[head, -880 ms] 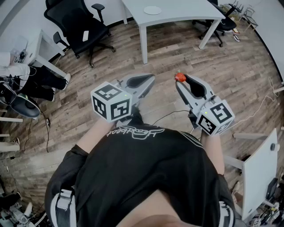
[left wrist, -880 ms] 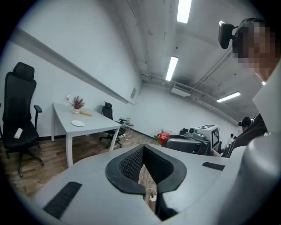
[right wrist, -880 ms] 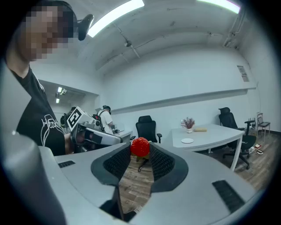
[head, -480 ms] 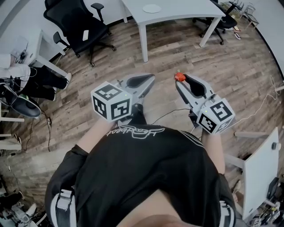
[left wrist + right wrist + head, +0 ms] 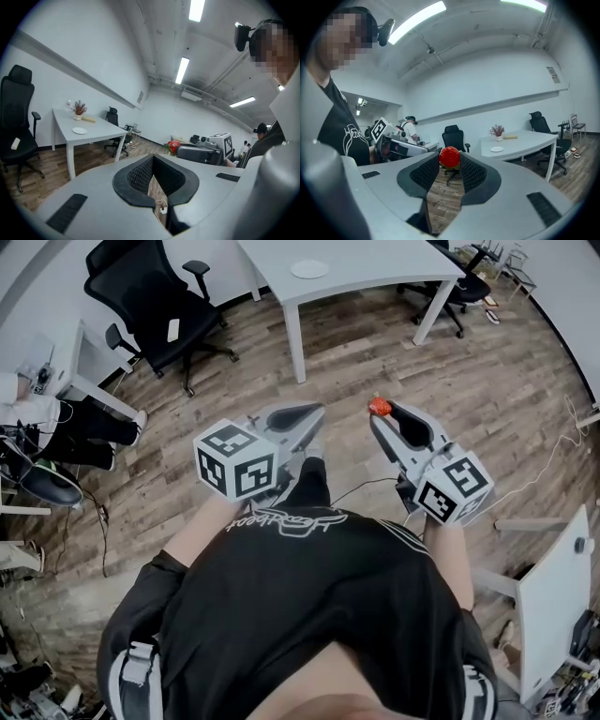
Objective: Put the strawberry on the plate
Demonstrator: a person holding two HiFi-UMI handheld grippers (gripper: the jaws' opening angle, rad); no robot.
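A red strawberry (image 5: 449, 157) sits pinched between the tips of my right gripper (image 5: 450, 165), which is shut on it. In the head view the strawberry (image 5: 379, 406) shows at the tip of the right gripper (image 5: 383, 412), held in the air over the wooden floor. A small white plate (image 5: 309, 269) lies on the white table (image 5: 375, 263) ahead, well beyond both grippers; it also appears as the plate (image 5: 497, 149) and the plate (image 5: 79, 131). My left gripper (image 5: 314, 412) is held level beside the right one, its jaws shut (image 5: 153, 158) with nothing in them.
A black office chair (image 5: 150, 306) stands left of the table and another chair (image 5: 450, 287) at its right end. A vase (image 5: 78, 110) stands at the table's back. Cables (image 5: 548, 460) run over the floor. A white desk (image 5: 84, 381) is at left, white furniture (image 5: 548, 596) at right.
The table and plate have shifted slightly lower and left in the head view. Both grippers keep their pose, the strawberry still held in the right one.
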